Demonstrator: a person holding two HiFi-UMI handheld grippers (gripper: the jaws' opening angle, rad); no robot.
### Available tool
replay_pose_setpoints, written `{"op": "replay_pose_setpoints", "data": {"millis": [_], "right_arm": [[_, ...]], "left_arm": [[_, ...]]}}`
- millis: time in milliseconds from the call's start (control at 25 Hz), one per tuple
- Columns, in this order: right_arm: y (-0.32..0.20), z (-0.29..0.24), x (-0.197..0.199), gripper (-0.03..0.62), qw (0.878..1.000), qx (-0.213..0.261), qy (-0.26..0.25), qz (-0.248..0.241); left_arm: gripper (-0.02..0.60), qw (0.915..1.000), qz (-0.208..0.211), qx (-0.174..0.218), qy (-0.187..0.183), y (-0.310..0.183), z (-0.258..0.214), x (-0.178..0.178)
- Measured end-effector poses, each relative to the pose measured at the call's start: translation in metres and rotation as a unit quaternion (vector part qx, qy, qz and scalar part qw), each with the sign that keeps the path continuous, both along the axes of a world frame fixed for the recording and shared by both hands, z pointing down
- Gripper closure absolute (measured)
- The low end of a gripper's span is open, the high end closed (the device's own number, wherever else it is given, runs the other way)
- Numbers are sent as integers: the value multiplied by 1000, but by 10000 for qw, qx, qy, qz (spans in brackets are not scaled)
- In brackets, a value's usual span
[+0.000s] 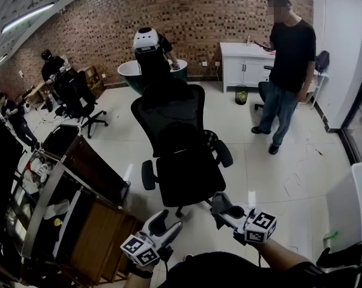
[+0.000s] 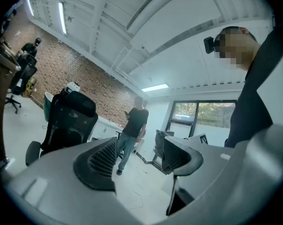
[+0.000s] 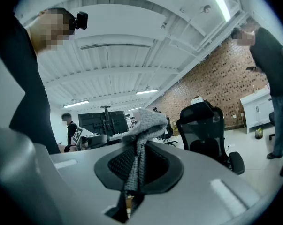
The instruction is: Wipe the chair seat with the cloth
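We held our left gripper (image 2: 139, 165) with its jaws wide apart and empty, and our right gripper (image 3: 134, 170) clamped on the grey knitted cloth (image 3: 145, 122). Both were near the black mesh office chair (image 1: 187, 161), with the cloth clear of its seat. Farther off, a small dark waste bin (image 1: 241, 94) stood beside the white cabinet (image 1: 245, 63); we could not tell its contents.

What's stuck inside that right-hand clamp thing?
A grey knitted cloth is pinched between the shut jaws of the right gripper; its bunched end pokes out beyond them. How far it runs down inside is covered by the jaws.
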State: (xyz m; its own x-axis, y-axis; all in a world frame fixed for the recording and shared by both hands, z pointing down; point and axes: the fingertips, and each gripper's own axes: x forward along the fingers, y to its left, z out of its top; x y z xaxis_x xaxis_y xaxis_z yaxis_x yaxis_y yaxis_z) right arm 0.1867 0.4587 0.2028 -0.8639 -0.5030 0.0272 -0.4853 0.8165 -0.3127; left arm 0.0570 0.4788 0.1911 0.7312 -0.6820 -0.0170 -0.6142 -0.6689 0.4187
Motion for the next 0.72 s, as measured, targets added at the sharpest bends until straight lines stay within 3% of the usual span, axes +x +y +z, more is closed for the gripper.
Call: {"op": "replay_pose_setpoints", "data": {"millis": [440,720], "right_arm": [[-33,6,3,565,9999,50,-65,-117],[-86,9,-18,565,9999,58,-15,-162]], "left_arm": [[244,9997,-189,-107,-130,-27,20,0],[244,9997,-197,-140,-80,-79,32,-17]]}}
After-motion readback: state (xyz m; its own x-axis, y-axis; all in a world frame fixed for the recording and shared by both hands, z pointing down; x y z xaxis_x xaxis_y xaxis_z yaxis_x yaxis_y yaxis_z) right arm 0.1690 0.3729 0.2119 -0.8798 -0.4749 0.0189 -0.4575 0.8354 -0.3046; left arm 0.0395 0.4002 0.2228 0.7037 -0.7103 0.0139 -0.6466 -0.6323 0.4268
